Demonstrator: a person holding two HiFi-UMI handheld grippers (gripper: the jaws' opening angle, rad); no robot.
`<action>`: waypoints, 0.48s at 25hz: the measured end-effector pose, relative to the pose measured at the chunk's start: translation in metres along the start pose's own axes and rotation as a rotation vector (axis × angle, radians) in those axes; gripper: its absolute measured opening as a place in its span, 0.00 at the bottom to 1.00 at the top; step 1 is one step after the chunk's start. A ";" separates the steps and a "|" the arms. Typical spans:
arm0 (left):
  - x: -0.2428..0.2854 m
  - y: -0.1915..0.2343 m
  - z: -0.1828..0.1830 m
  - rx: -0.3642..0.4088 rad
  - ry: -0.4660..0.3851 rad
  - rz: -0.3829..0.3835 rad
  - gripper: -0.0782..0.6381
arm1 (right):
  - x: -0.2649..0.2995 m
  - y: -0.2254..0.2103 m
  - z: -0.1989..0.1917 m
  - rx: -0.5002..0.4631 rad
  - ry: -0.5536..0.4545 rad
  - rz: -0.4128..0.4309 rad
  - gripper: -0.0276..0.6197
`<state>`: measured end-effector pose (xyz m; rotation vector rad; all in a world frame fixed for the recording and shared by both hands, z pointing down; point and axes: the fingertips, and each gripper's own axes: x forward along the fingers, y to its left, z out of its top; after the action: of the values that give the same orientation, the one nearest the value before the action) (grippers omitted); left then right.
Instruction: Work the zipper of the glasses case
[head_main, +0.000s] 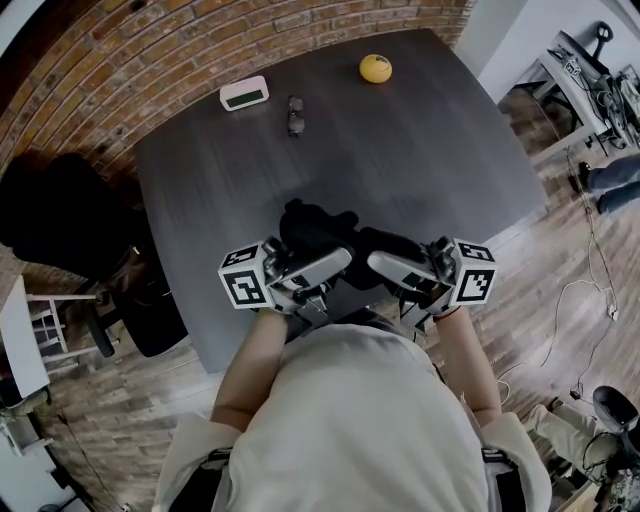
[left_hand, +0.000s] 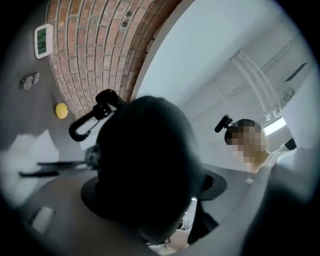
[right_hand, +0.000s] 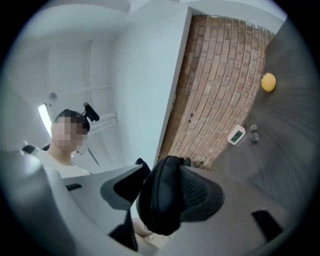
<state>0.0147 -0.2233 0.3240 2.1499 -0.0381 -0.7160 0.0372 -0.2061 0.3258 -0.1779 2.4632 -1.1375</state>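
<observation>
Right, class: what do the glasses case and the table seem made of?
The glasses case looks like a fabric-covered or moulded shell: matte black, rounded, a seam round its edge. The table is matte dark grey with streaky grain, likely wood or laminate.

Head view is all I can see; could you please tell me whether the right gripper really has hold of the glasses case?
Observer: Yes. In the right gripper view, the right gripper has its jaws shut on one end of the glasses case.
Operator: Thank you. And the left one?
Observer: The left gripper grips the case too; the dark shell fills the space between its jaws.
Operator: Is anything attached to the case?
Observer: A black clip sticks out from the case's end, plain in the left gripper view.
</observation>
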 end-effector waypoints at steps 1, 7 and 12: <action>0.000 0.002 -0.002 0.014 0.010 0.022 0.63 | 0.000 0.000 -0.001 -0.029 0.011 -0.015 0.38; -0.014 0.022 0.003 0.040 0.009 0.198 0.57 | -0.003 -0.003 -0.015 -0.253 0.168 -0.144 0.45; -0.032 0.058 -0.003 0.173 0.144 0.513 0.54 | -0.010 -0.020 -0.026 -0.482 0.318 -0.304 0.47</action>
<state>0.0026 -0.2498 0.3838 2.2144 -0.5713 -0.2660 0.0341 -0.1978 0.3589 -0.5675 3.0444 -0.6950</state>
